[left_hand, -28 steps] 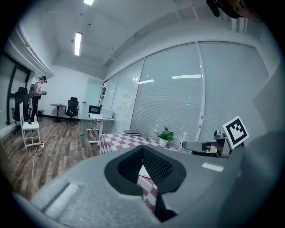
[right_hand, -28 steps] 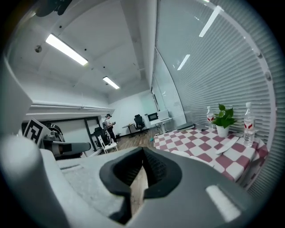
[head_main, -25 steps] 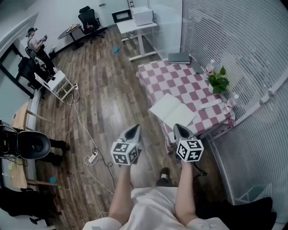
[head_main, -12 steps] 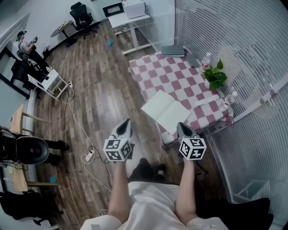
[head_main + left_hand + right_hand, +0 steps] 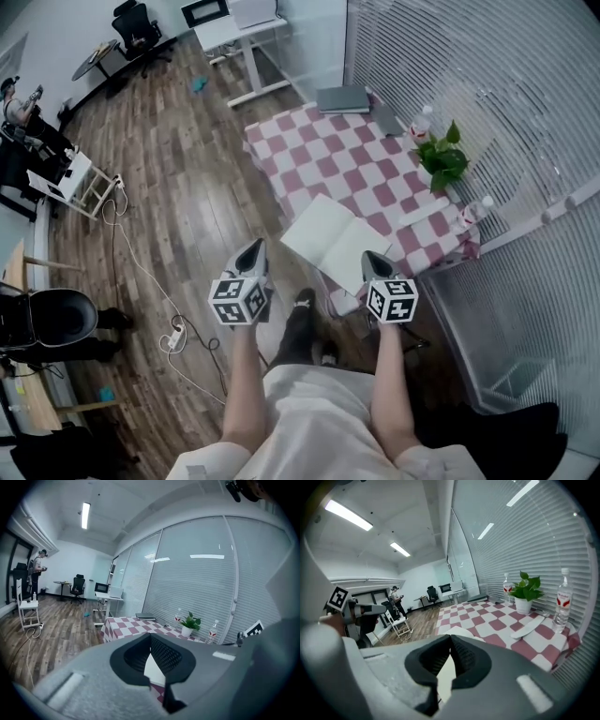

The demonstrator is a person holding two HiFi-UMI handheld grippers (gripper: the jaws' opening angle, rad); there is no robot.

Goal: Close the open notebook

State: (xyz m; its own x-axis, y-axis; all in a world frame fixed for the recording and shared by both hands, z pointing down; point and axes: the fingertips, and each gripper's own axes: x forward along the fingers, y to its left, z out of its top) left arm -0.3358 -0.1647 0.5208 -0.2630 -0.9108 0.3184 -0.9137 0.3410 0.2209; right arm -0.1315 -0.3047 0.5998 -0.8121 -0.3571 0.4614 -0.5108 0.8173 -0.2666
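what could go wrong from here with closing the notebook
The open notebook lies at the table's near edge and seems to overhang it, so a push on a page could slide it off.
The left gripper and right gripper are both shut, so they might shove the cover rather than lift it.

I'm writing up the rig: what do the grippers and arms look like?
The left gripper and right gripper match: grey and tapering, with black ribbed pads and a white cube bearing black square markers. No cables show. Forearms are bare of sleeves; the person wears pale clothing.
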